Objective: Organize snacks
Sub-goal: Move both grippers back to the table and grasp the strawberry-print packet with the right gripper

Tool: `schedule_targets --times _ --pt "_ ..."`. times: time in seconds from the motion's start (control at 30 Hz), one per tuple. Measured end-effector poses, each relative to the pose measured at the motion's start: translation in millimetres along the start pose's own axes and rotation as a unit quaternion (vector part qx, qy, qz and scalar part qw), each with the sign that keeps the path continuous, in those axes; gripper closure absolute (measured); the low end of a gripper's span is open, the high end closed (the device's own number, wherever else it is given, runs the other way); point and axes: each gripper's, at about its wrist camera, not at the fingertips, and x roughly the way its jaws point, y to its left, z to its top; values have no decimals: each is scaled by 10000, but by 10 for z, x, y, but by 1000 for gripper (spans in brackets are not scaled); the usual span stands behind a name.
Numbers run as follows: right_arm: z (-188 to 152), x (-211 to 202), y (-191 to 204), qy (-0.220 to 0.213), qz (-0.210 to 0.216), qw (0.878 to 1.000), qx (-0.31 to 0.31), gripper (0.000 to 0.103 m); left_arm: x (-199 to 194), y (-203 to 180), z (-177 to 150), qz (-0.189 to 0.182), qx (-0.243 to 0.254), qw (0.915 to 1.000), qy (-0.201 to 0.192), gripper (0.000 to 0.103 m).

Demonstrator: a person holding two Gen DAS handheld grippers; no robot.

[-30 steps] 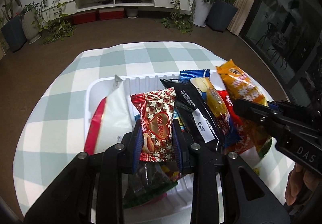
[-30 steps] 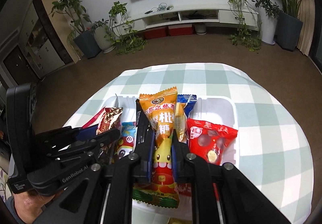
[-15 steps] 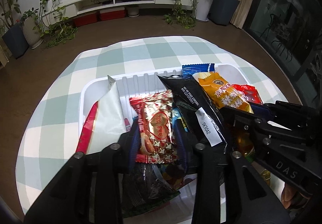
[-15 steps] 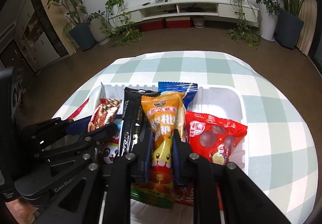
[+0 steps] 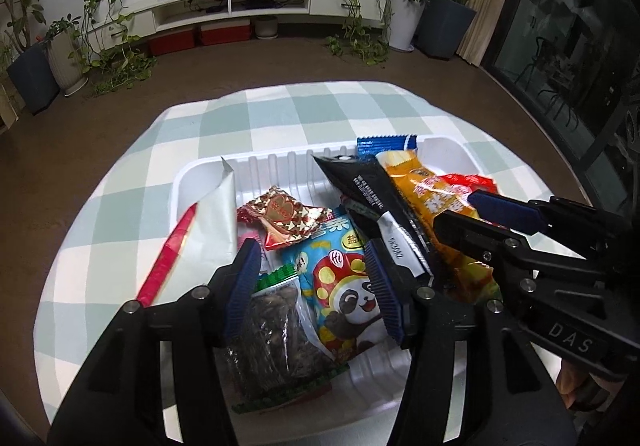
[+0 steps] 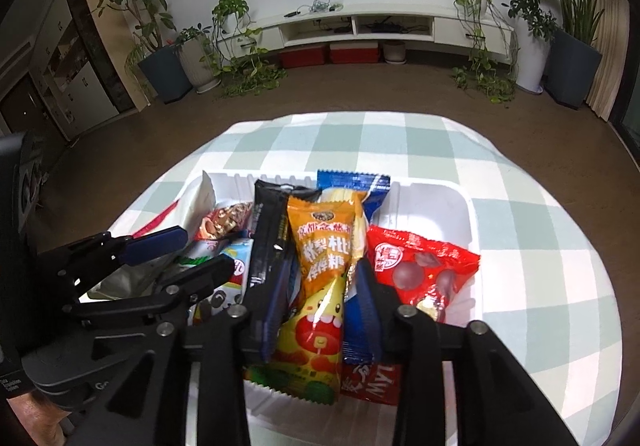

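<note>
Both of my grippers have let go since a second ago: the red heart-print packet (image 5: 285,219) that my left gripper (image 5: 312,294) was pinching now lies flat in the white tray (image 5: 208,173), out at twelve o'clock from my left fingertips and clear of them. My left jaws are opening, and their blue pads (image 5: 244,286) press on nothing; a panda-print packet (image 5: 340,286) and a clear bag of dark snacks (image 5: 276,330) lie in the tray beneath the gap.

My right gripper (image 6: 320,302) was clenched on the orange and yellow packet (image 6: 324,266). Its jaws are opening too; the packet rests between them with a gap at each pad, its lower end hanging over the near rim of the tray at six o'clock.

At nine o'clock from that packet a black packet (image 6: 268,234) leans upright against it. At three o'clock lies a red bag of round sweets (image 6: 420,266), and at twelve o'clock a blue wrapper (image 6: 352,181) stands against the far wall. A white pouch with a red edge (image 5: 208,230) leans at the tray's left end. All of it sits on a green checked tablecloth (image 6: 520,266).
</note>
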Motion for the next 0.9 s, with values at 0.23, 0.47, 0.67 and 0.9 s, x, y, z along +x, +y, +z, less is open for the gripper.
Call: schedule_targets --times 0.23,0.47,0.67,0.9 --pt "-24 -432 -142 -287 24 9993 246 25 -423 -76 -92 -139 -16 9996 -240 26" --pt "-428 -1030 -266 -453 155 9977 472 12 -918 -267 -431 -183 181 9987 -450 0" --pt "-1167 -1476 -346 -550 302 9927 1026 7 -1292 -419 -1049 67 481 9968 -637 0" --pt "-2013 -1656 -302 -367 107 9882 1484 7 -1607 -386 -1754 -291 -99 9977 -603 0"
